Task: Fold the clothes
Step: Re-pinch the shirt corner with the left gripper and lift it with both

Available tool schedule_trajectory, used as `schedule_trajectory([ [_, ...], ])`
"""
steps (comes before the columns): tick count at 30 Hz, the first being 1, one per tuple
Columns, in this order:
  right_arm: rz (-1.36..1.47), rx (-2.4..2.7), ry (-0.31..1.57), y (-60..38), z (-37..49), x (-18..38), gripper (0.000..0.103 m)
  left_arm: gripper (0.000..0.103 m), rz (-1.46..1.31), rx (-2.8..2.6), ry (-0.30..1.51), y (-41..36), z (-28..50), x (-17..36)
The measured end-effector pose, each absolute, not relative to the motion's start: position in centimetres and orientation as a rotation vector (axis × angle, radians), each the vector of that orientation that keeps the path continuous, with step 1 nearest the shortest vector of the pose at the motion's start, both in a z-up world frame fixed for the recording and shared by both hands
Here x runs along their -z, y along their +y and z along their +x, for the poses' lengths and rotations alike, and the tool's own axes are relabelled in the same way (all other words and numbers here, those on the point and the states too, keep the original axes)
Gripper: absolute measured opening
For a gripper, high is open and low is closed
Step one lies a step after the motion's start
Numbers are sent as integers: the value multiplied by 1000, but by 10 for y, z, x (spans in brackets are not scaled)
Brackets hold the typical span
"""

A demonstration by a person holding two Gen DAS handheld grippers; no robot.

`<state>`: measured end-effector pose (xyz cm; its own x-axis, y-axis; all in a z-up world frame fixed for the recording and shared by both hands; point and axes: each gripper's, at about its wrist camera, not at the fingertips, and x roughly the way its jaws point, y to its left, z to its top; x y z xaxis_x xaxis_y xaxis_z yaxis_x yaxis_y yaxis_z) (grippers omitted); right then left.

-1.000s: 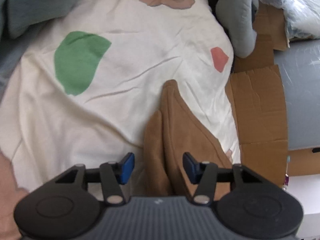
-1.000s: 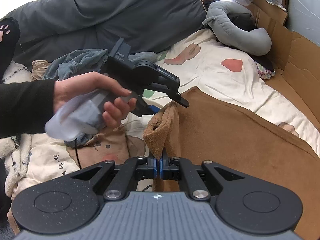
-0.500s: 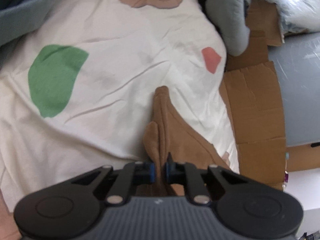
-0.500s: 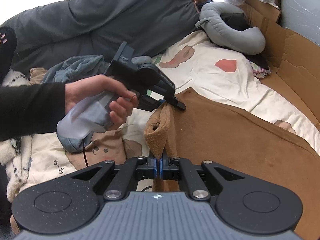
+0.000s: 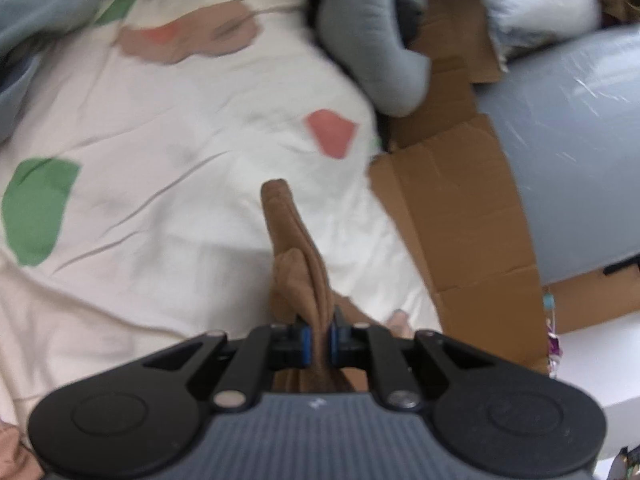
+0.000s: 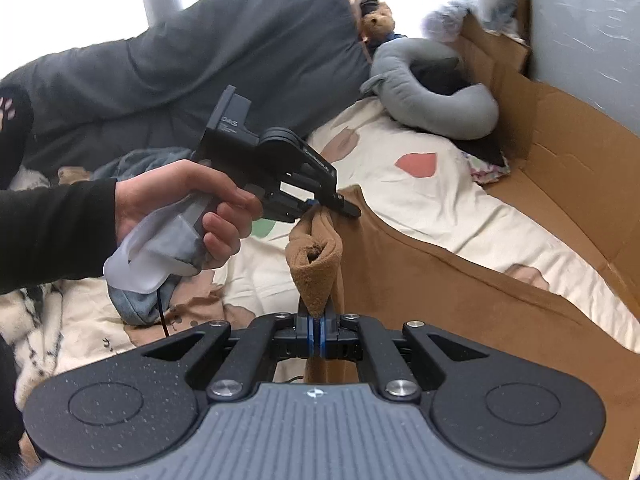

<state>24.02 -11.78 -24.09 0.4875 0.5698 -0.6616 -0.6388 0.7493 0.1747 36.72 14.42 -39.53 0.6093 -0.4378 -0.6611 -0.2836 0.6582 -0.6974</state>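
A brown fleece garment (image 6: 460, 296) lies spread over the white bedsheet (image 6: 440, 200), with its near edge lifted off the bed. My right gripper (image 6: 317, 338) is shut on a rolled corner of that edge. My left gripper (image 5: 319, 340) is shut on a bunched fold of the brown garment (image 5: 298, 256), which stands up as a ridge in front of it. In the right wrist view a hand in a black sleeve holds the left gripper (image 6: 326, 202), pinching the garment's edge just beyond my right one.
The patterned sheet (image 5: 180, 160) has green and red patches. A grey curved pillow (image 6: 436, 108) and a dark duvet (image 6: 200, 68) lie at the bed's head. Cardboard (image 5: 460, 220) lines the right side by a grey wall. Bluish clothes (image 6: 136, 164) are piled left.
My left gripper went from open around the brown fold to shut on it, then rose with it. My right gripper stayed shut and lifted its corner too.
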Motion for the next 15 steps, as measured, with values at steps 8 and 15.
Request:
schedule_trajectory([
  [8,0,-667,778,-163,225,234,1,9,-806,89,950,96,369,356],
  [15,84,-607,762,-197,212,226,1,9,-737,91,951,53,373,321],
])
